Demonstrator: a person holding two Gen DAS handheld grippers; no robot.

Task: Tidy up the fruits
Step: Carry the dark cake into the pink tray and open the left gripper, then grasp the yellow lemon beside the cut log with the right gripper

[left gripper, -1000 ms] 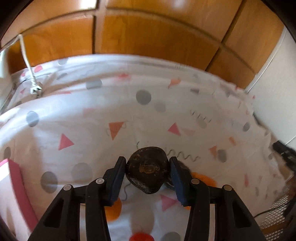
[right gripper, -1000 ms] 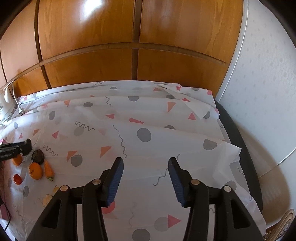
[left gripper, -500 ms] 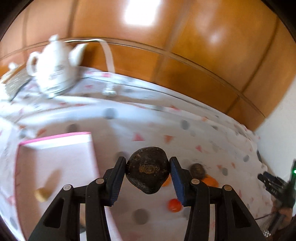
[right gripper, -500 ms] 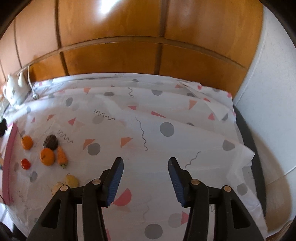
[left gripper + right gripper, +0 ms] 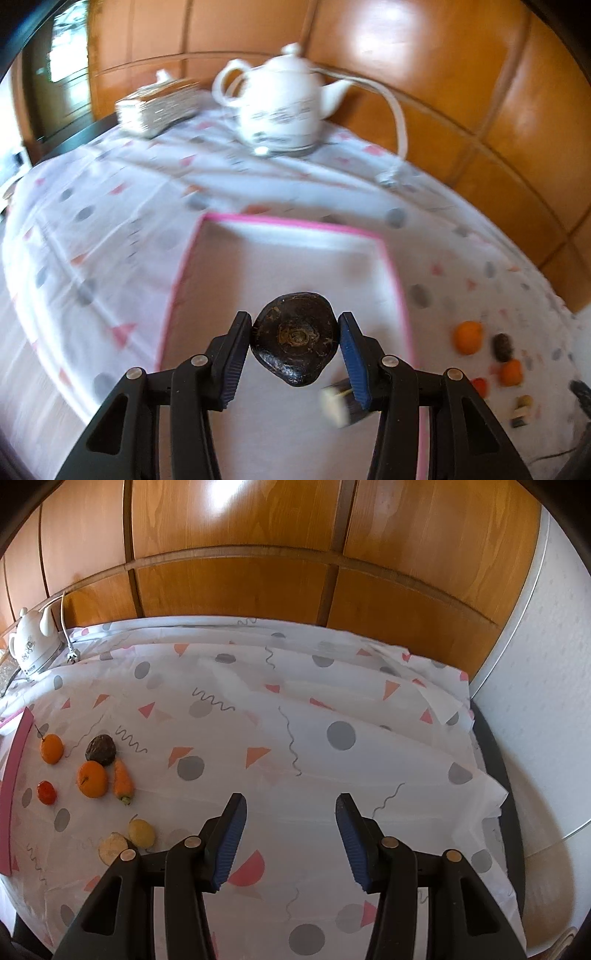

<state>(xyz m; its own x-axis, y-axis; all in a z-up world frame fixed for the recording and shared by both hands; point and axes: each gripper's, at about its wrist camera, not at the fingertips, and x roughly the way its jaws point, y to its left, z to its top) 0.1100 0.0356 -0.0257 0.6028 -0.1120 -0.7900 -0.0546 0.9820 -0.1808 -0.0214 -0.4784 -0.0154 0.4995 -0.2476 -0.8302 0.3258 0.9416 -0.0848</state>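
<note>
Since the earlier frame my left gripper (image 5: 295, 345) has swung away from the loose fruit to hang above the pink-rimmed tray (image 5: 291, 223), clenched on a dark wrinkled fruit (image 5: 294, 343). Item: small pale-ended piece (image 5: 338, 402) lying inside the tray, just under the right finger. Risk: dropping from this height, I judge the round fruit could roll, knock that piece, or hop the low rim. Right gripper (image 5: 290, 838): released, empty, well apart from the tray, over the patterned tablecloth (image 5: 332, 709).
</note>
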